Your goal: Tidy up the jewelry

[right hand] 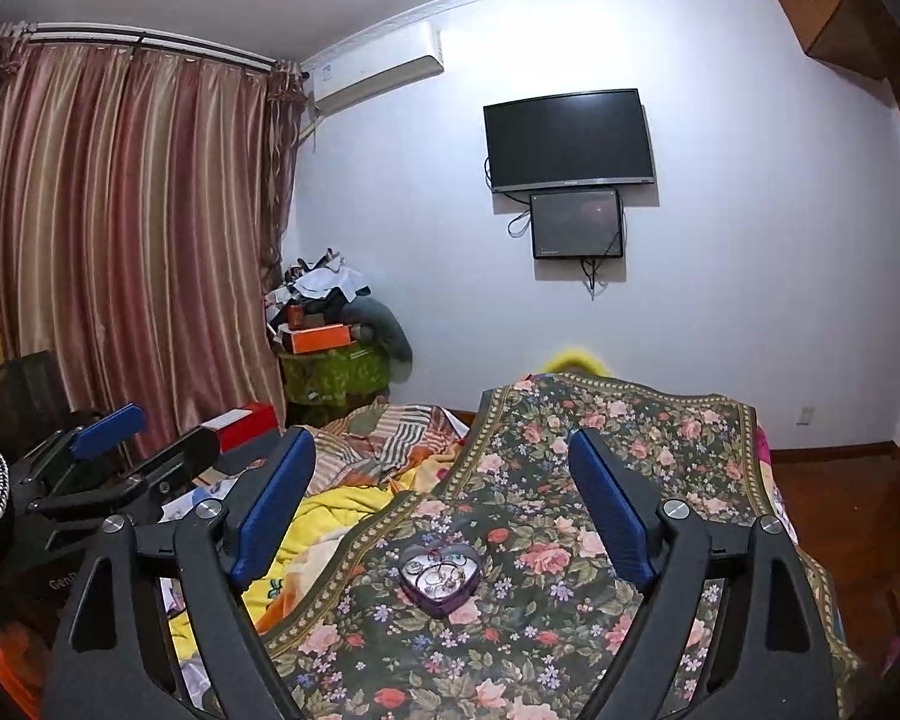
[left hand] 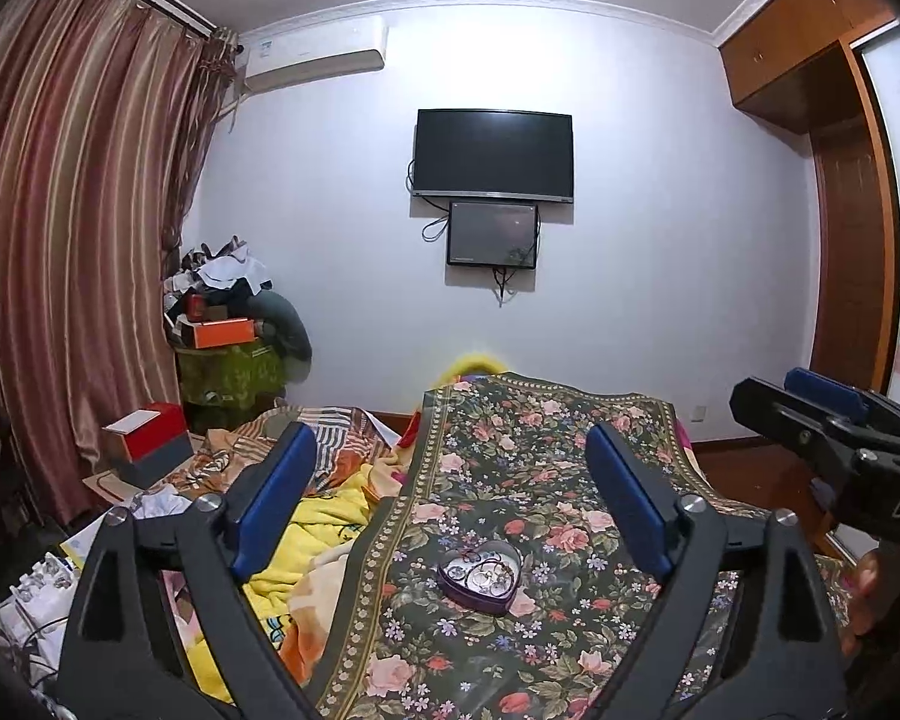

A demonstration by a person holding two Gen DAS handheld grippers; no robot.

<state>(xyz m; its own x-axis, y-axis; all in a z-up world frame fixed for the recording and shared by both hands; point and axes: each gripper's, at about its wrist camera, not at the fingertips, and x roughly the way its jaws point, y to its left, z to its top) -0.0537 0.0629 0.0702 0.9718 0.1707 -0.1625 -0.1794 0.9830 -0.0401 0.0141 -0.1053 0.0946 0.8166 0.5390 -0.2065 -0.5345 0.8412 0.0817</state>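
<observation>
The left tool (left hand: 450,504) is being held wide apart above the bed, nothing being gripped or touched between its blue pads (left hand: 273,495). The right tool (right hand: 438,498) is likewise being held wide and empty. A purple heart-shaped box (left hand: 480,579) containing rings and other jewelry (right hand: 439,576) is being left resting on the floral blanket (left hand: 510,648), ahead of both tools and well apart from them.

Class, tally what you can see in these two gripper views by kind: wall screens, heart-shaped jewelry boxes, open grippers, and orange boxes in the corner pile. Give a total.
Wall screens: 2 (large screen, small screen)
Heart-shaped jewelry box: 1
Open grippers: 2 (left gripper, right gripper)
Orange box: 1
Total: 6
</observation>
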